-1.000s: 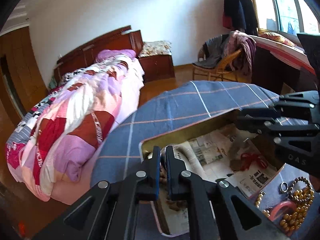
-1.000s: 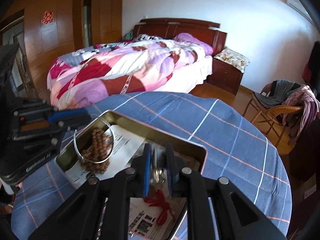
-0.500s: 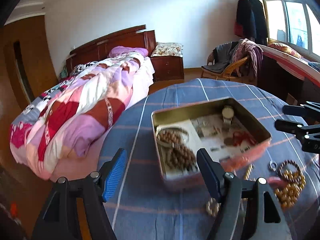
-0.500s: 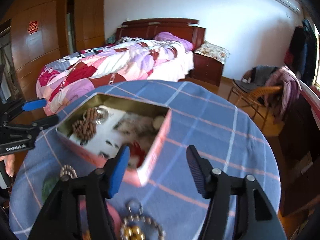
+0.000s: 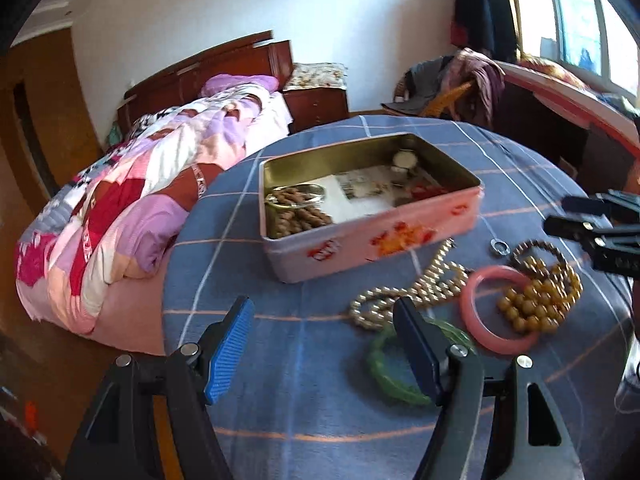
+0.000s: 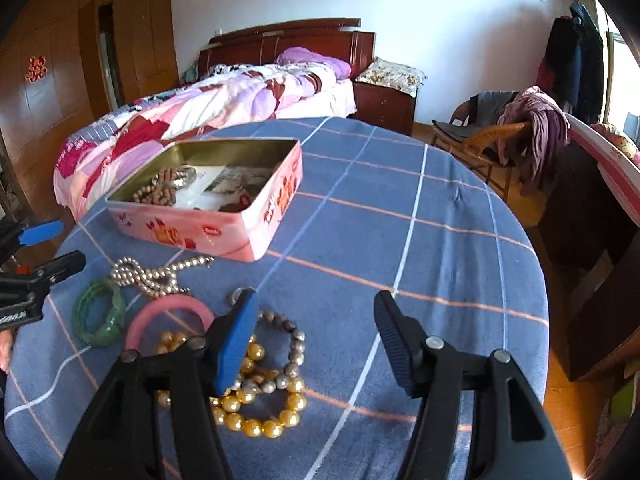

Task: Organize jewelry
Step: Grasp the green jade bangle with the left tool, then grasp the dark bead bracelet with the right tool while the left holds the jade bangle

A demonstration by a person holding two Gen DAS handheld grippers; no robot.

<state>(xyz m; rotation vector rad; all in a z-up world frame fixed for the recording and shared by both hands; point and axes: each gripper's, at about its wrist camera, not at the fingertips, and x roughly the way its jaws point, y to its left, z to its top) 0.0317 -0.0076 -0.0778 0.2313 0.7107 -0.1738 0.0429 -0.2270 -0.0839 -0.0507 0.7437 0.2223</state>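
Both tongs (image 5: 322, 340) (image 6: 314, 338) wide open, empty

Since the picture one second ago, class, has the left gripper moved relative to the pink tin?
Yes. The left gripper has pulled back out of the pink tin; its jaws, shut inside the tin then, now stand open and empty.
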